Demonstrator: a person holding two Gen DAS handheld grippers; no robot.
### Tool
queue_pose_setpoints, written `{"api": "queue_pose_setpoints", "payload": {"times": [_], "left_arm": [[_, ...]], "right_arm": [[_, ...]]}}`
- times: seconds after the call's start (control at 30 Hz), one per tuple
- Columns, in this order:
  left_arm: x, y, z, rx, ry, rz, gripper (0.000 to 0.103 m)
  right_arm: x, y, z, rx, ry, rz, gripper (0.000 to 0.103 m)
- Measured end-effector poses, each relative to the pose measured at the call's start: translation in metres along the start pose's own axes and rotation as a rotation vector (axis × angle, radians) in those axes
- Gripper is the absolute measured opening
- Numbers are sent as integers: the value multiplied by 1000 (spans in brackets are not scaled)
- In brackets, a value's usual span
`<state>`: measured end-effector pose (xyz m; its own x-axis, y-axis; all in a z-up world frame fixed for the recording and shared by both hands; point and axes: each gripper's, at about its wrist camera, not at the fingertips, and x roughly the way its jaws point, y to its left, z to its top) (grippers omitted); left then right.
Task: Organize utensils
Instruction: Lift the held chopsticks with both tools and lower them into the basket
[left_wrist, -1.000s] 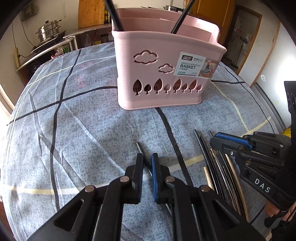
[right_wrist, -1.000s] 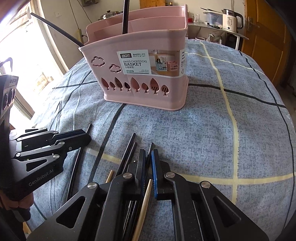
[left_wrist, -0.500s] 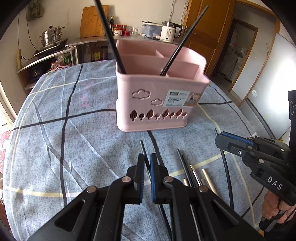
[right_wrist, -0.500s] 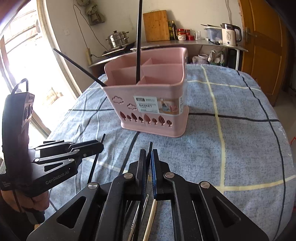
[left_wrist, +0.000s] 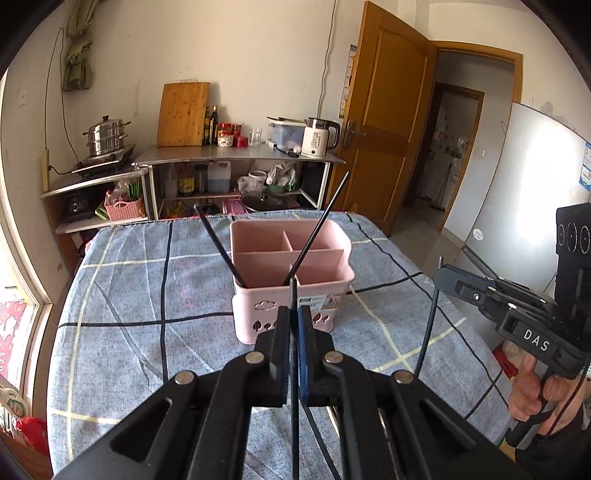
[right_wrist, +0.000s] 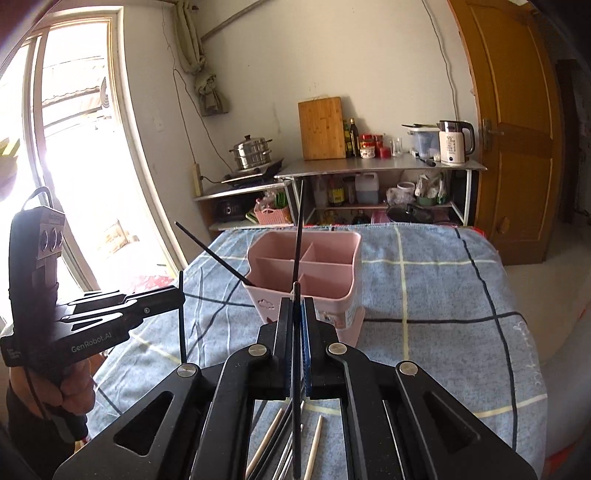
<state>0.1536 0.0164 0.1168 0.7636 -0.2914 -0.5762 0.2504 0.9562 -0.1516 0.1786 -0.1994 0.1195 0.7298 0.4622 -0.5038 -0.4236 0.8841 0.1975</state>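
Note:
A pink compartmented basket (left_wrist: 291, 269) (right_wrist: 325, 280) stands mid-table with two black chopsticks (left_wrist: 218, 247) leaning in its front compartment. My left gripper (left_wrist: 294, 314) is shut on a black chopstick (left_wrist: 294, 369), held upright above the table in front of the basket. My right gripper (right_wrist: 296, 306) is shut on another black chopstick (right_wrist: 296, 387), also lifted; it shows in the left wrist view (left_wrist: 443, 277) with its chopstick hanging down (left_wrist: 428, 325). Several wooden and dark chopsticks (right_wrist: 284, 443) lie on the cloth below the right gripper.
The table has a blue-grey checked cloth (left_wrist: 129, 295). Behind it stand metal shelves (left_wrist: 236, 158) with a kettle, cutting board and steamer pot. A wooden door (left_wrist: 384, 122) is at the right, a window (right_wrist: 74, 147) at the left.
Both grippers have risen well above the table, each lifting a black chopstick off the cloth. The basket now appears lower and farther away.

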Motion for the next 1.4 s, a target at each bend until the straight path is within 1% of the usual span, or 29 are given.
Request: {"api": "queue_pose_setpoints", "payload": {"times": [0.1, 0.2, 0.5, 0.67, 0.83, 1.07, 1.27, 1.4], "left_arm": [[-12, -2, 5, 10, -37, -2, 4], [-20, -3, 4, 6, -56, -8, 4], [-36, -4, -7, 7, -61, -18, 4], [-37, -4, -4, 8, -58, -16, 4], [-41, -4, 2, 9, -71, -24, 4], [-38, 4, 22, -8, -78, -41, 4], [-32, 9, 53, -20, -78, -46, 4], [-38, 11, 78, -17, -114, -46, 4]], "right_arm": [[-10, 2, 4, -10, -35, -4, 4], [-18, 3, 3, -16, -50, -2, 4], [-32, 5, -3, -29, -57, 2, 4], [-37, 5, 0, -31, -71, 2, 4], [-42, 4, 7, -45, -91, 3, 4], [-39, -1, 23, -45, -111, 9, 4], [-27, -2, 43, -38, -119, 23, 4], [-22, 1, 61, -45, -145, 31, 4]]}}
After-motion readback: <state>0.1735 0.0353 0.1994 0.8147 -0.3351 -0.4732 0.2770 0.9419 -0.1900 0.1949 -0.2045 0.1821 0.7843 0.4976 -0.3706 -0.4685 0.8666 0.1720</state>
